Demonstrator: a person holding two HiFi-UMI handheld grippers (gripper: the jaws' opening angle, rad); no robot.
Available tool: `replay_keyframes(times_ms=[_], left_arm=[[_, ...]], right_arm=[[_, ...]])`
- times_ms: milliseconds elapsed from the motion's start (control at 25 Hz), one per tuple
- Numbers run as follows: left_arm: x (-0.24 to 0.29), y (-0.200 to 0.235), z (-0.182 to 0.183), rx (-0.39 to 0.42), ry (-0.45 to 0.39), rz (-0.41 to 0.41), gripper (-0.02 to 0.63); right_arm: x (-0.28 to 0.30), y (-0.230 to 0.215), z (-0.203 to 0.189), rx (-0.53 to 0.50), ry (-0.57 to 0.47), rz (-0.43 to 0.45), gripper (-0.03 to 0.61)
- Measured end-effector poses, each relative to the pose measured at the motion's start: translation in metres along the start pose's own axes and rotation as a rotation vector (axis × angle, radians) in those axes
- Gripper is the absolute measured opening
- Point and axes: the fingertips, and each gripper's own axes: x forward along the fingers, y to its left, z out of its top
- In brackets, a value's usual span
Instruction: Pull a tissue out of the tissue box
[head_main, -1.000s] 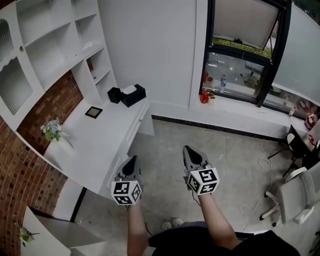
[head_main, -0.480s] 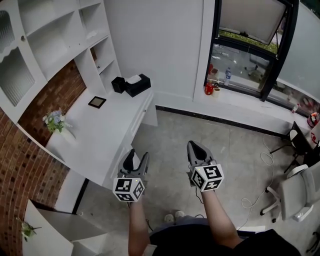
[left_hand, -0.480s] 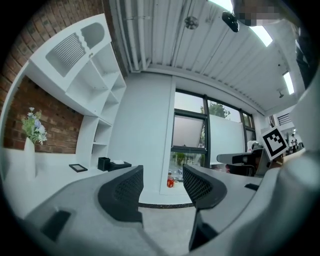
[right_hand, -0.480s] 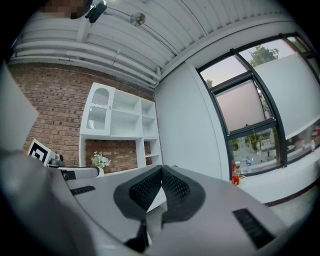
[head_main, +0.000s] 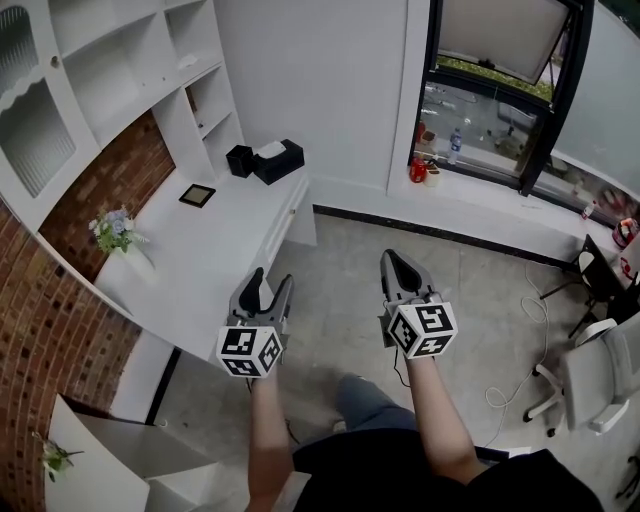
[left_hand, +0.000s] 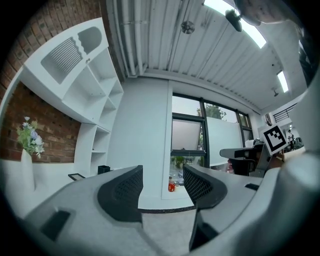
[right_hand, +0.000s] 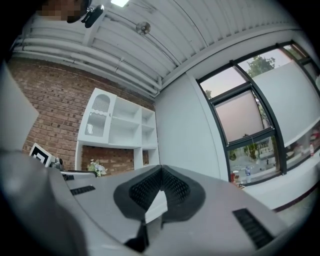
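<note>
Left gripper (head_main: 270, 281): jaws apart, nothing between. Right gripper (head_main: 394, 258): jaws together, empty. Box (head_main: 279, 161) (black, tissue showing on top) stands at the desk's (head_main: 215, 245) far end, well apart from both.

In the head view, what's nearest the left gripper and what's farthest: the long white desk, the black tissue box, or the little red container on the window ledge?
From the left gripper:
1. Long white desk: just beside it, to its left.
2. Black tissue box: at the desk's far end.
3. Little red container: on the window ledge, ahead and right.
</note>
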Motion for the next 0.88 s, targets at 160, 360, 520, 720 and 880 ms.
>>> replay_keyframes(times_ms=[160,360,520,720,880], left_arm=[[0.01,0.011,0.0,-0.004,-0.005,-0.004,0.222],[0.035,0.039,0.004,0.004,-0.019,0.015,0.222],[0.065,0.058,0.003,0.018,-0.024,0.025,0.222],[0.12,0.094,-0.007,0.004,-0.023,0.041,0.222],[0.192,0.137,-0.026,-0.028,-0.014,0.07,0.222]], right_arm=[[0.006,-0.013,0.004,0.005,-0.022,-0.03,-0.002],[0.035,-0.029,0.007,0.003,-0.045,-0.038,-0.002],[0.073,-0.041,0.004,-0.001,-0.054,-0.017,-0.002],[0.141,-0.064,-0.02,0.004,-0.029,0.008,-0.002],[0.223,-0.1,-0.056,0.038,0.005,0.027,-0.002]])
